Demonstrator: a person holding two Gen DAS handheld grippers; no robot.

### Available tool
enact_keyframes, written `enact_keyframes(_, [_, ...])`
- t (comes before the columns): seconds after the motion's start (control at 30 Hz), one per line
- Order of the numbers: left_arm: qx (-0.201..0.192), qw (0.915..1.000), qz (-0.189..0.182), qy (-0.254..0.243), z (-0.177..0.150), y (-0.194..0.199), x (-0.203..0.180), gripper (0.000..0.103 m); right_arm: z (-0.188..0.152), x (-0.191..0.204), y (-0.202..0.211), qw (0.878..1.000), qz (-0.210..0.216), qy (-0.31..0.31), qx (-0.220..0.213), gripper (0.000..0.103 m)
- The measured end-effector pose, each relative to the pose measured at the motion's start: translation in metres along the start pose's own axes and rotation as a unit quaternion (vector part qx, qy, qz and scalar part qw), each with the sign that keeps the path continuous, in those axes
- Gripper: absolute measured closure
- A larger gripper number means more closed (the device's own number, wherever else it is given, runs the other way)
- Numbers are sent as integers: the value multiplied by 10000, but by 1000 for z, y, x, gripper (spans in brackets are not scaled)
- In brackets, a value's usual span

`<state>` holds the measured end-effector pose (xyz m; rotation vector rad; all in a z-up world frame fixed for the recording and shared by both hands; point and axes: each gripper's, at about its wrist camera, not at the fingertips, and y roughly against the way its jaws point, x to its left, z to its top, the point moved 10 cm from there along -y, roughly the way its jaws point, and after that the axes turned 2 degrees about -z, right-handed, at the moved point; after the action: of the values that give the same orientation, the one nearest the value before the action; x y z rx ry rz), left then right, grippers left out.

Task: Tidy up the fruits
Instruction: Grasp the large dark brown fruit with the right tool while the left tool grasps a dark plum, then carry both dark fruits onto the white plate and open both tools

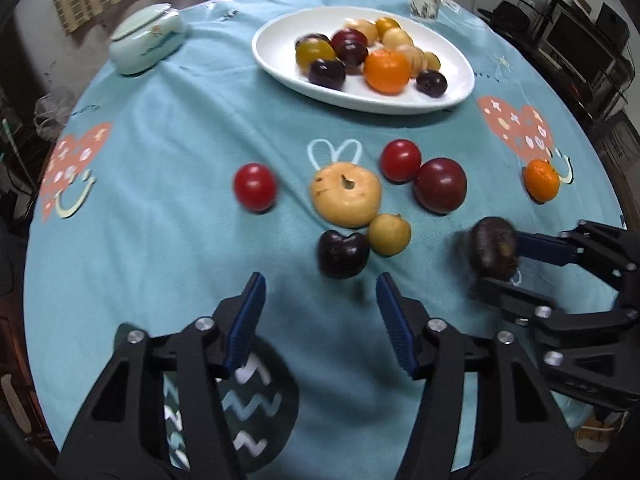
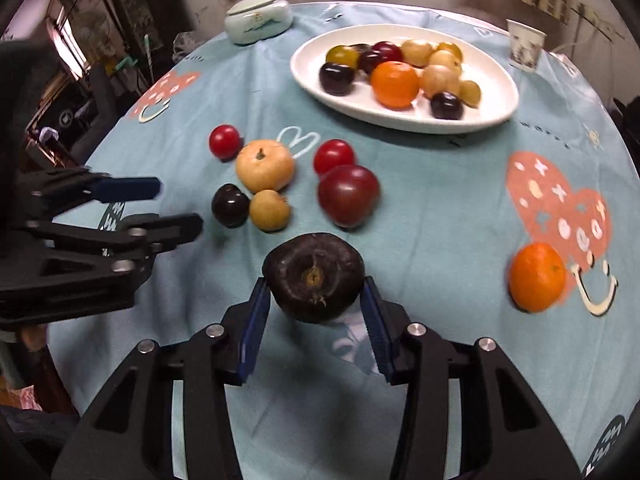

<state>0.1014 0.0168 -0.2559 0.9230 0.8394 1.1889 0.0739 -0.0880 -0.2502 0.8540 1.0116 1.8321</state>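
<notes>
Right tool (image 2: 316, 300) clamped on a dark, nearly black fruit (image 2: 313, 276), blue pads pressing its two sides, stem scar facing the camera; fruit sits low over the teal cloth of the desk (image 2: 440, 208). Left tool (image 1: 320, 292) stands apart, nothing between its pads, tips just short of a dark plum (image 1: 343, 253) on the cloth. No earlier frame to compare. White oval plate (image 2: 502, 114) at the far side of the desk holds a mandarin (image 2: 395, 84), several dark plums, yellow-green and pale yellow fruits, all clustered toward its middle. Loose on the cloth between plate and tools: two red tomatoes (image 1: 255, 187) (image 1: 401, 160), a pale yellow flattened fruit (image 1: 346, 194) touching a small yellow one (image 1: 389, 234), which touches the dark plum, and a large dark red fruit (image 1: 440, 185) touching the second tomato. Second mandarin (image 2: 537, 277) lies apart on a pink heart print. Lidded ceramic jar (image 2: 257, 19) and paper cup (image 2: 525, 50) stand at the far edge; contents not visible. Both tools point steeply down toward the desk, right tool entering the left wrist view from the right.
</notes>
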Motion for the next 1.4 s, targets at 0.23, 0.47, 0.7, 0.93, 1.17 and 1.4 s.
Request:
enact_keyframes(0.23, [144, 9993, -303, -175, 7, -25, -10, 70, -7, -15, 5, 9995, -11, -326, 15, 56])
enact_keyframes(0.47, [-179, 9994, -204, -206, 19, 1, -10, 74, -5, -2, 7, 9998, 99, -183, 0, 56])
enact_keyframes(0.7, [-512, 9979, -49, -385, 29, 41, -30, 73, -5, 12, 20, 9997, 228, -27, -126, 56])
enact_keyframes(0.93, [-653, 9967, 0, -487, 40, 56, -42, 73, 17, 2, 43, 9987, 125, -21, -494, 56])
enact_keyframes(1.17, [-977, 9940, 39, -482, 92, 68, -44, 73, 67, -21, 61, 9957, -82, -40, -917, 56])
enact_keyframes(1.4, [-1015, 9936, -1, -488, 135, 56, -45, 73, 114, -46, 56, 9933, -195, -95, -1132, 56])
